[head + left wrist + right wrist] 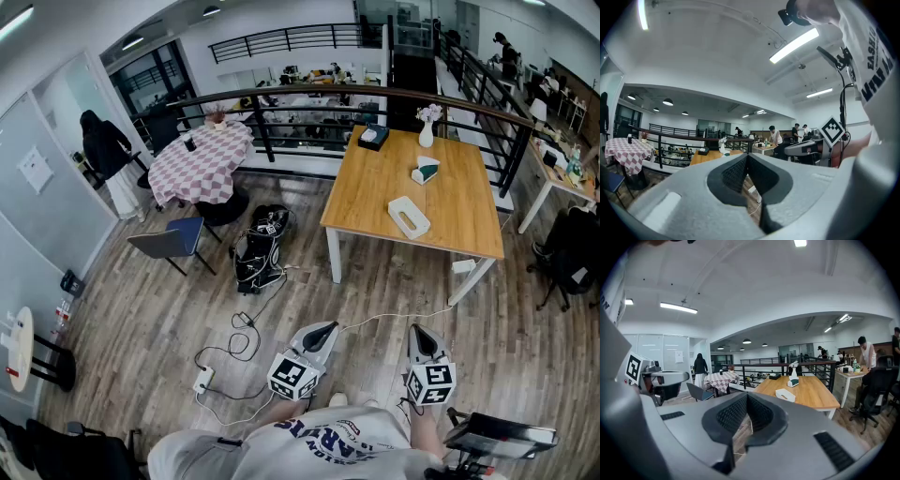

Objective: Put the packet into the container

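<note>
A wooden table (450,202) stands ahead of me across the floor. On it lies a white open container (409,217), and behind that a small green-and-white packet (427,171). The right gripper view shows the container (785,394) and the packet (793,383) far off on the table. Both grippers are held low near my body, well short of the table. My left gripper (327,329) is shut with nothing in it, its pads (736,171) meeting. My right gripper (418,331) is shut and empty too, its pads (733,414) together.
A dark box (373,137) and a white vase (427,131) stand at the table's far end. A black bag (261,248), a blue chair (173,239), a checkered table (202,161) and floor cables with a power strip (202,380) lie left. A railing (309,103) runs behind.
</note>
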`<act>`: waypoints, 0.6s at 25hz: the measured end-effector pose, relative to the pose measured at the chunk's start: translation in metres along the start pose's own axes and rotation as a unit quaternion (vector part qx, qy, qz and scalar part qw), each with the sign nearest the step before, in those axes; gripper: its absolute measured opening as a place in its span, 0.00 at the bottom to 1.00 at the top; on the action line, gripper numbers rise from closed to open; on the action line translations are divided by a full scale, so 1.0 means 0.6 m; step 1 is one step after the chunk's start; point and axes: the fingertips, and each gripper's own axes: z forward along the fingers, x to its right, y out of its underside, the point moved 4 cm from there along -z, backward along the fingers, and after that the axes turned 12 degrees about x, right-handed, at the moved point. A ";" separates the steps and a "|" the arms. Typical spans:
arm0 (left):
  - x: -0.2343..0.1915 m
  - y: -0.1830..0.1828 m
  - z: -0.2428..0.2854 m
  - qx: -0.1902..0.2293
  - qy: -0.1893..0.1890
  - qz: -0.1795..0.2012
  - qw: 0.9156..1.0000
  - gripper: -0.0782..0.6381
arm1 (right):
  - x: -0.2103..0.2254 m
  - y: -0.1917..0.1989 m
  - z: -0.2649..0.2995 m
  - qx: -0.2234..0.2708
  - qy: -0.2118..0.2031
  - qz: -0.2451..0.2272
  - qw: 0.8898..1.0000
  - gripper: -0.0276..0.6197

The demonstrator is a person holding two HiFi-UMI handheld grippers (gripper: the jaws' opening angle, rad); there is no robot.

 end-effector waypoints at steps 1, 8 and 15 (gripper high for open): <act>0.003 -0.001 -0.001 0.000 0.002 -0.001 1.000 0.12 | 0.001 0.001 -0.005 0.000 0.001 0.001 1.000 0.05; 0.030 -0.007 0.020 -0.004 0.021 -0.003 1.000 0.12 | 0.027 -0.001 -0.028 0.002 0.015 0.007 1.000 0.05; 0.077 -0.005 0.059 -0.009 0.055 0.003 0.998 0.12 | 0.068 -0.001 -0.056 0.018 0.016 0.045 0.999 0.05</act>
